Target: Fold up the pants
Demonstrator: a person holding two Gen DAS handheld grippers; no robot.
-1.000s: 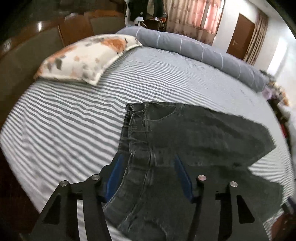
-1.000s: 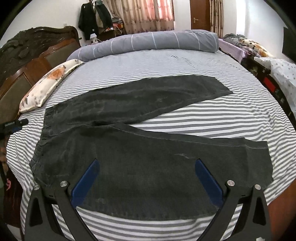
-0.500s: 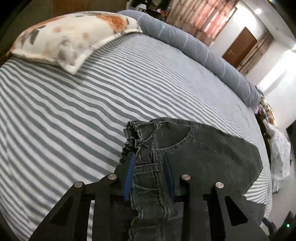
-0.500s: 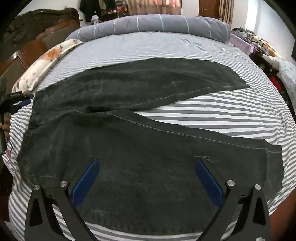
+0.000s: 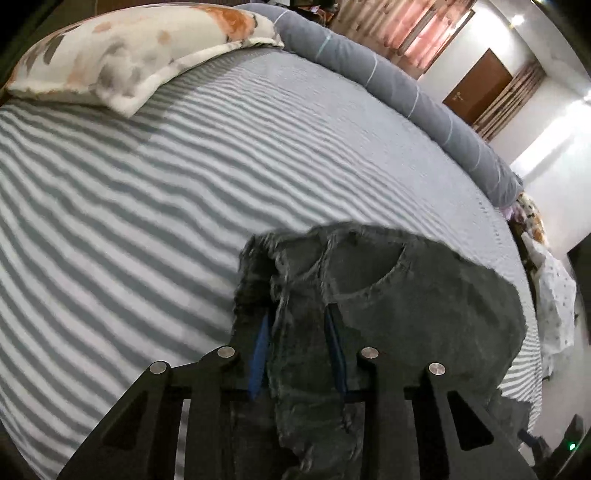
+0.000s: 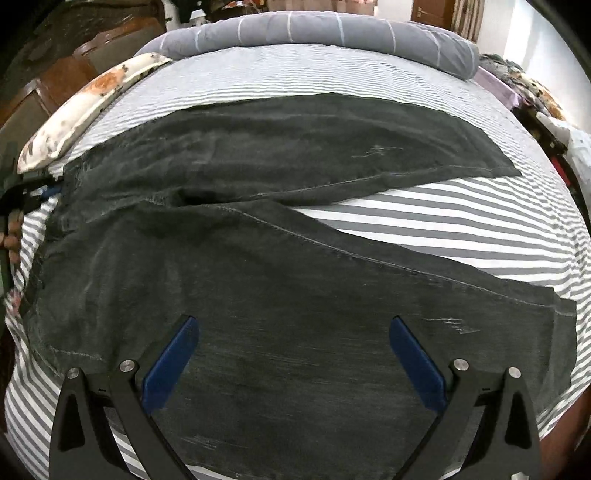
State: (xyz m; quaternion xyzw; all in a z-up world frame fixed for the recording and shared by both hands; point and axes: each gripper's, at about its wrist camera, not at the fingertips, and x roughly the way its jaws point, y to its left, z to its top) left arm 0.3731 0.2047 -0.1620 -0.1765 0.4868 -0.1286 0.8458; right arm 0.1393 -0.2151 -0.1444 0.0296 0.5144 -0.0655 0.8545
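Note:
Dark grey jeans (image 6: 280, 258) lie spread on the striped bed, waist at the left, both legs running right and splayed apart. My left gripper (image 5: 299, 332) is shut on the waistband (image 5: 295, 280) and holds it bunched and raised off the sheet; it also shows at the left edge of the right wrist view (image 6: 33, 192). My right gripper (image 6: 291, 354) is wide open and empty, hovering just above the near leg (image 6: 332, 332) by the bed's front edge.
A floral pillow (image 5: 122, 59) lies at the head of the bed (image 5: 110, 206). A long grey bolster (image 6: 314, 33) runs along the far side. A wooden headboard (image 6: 55, 85) stands at the left. Cluttered furniture (image 6: 535, 103) stands at the right.
My left gripper closed on the waistband and lifted it, bunching the denim. My right gripper moved closer over the near leg, still open.

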